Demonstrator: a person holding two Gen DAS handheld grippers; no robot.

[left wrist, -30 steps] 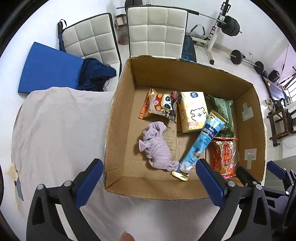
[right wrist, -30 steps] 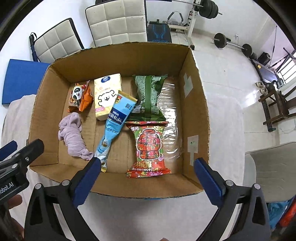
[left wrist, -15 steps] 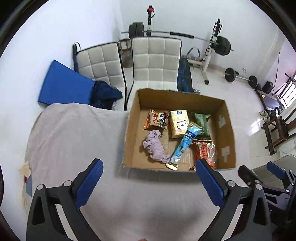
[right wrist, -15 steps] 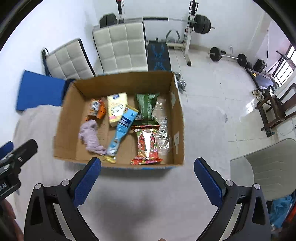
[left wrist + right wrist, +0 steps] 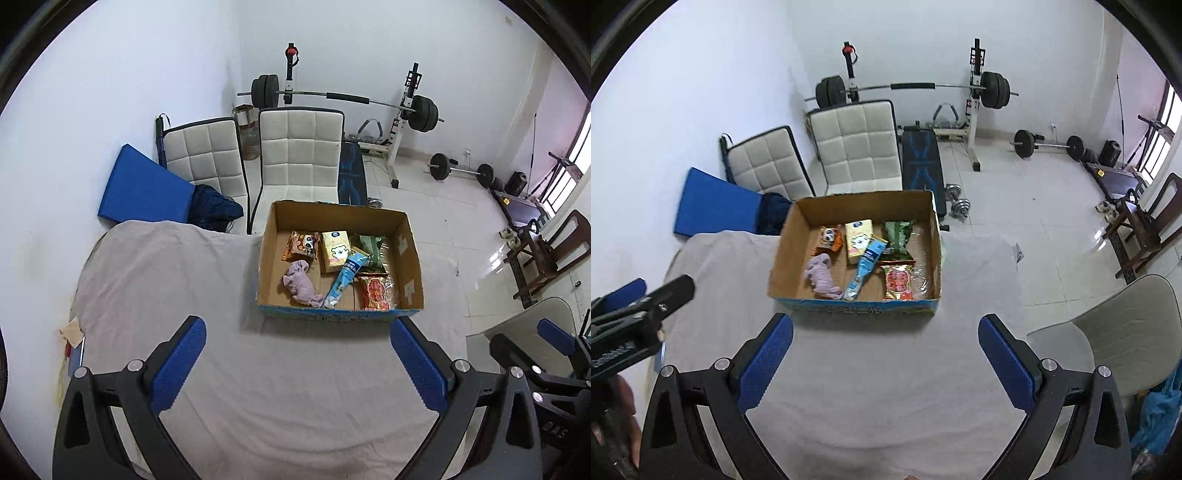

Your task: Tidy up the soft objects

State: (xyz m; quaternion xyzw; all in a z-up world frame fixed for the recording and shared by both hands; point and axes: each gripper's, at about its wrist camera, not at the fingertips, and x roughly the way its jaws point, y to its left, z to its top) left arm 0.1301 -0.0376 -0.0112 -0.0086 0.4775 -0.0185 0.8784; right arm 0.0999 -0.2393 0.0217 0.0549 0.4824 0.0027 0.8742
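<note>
A: Where do the soft things sit?

B: All of them lie inside the cardboard box (image 5: 266, 258), which stands toward the far edge of the cloth-covered table (image 5: 166, 280), nearer its right corner. On the box floor I count a crumpled purple cloth (image 5: 300, 283) near the front left, a blue tube-shaped pack (image 5: 345, 278) lying slantwise beside it, a red snack bag (image 5: 375, 291) at the front right, and along the back an orange panda bag (image 5: 301, 245), a yellow tissue pack (image 5: 334, 251) and a green bag (image 5: 371, 246). From the right wrist view a clear plastic wrapper (image 5: 921, 273) rests against the right wall.

A: So how far along is it?

B: I'd judge the gathering is done or nearly so: no loose soft item shows on the table's cloth around the box. What might be left, if anything, is tidying inside, since the tube lies partly over its neighbours.

A: And the grippers?

B: The left gripper (image 5: 299, 369) hangs high over the near part of the table, well apart from the box, jaws spread wide and holding nothing. The right gripper (image 5: 884, 363) is posed the same, level with it and just to its right, jaws also spread and empty, both pointing toward the box
</note>
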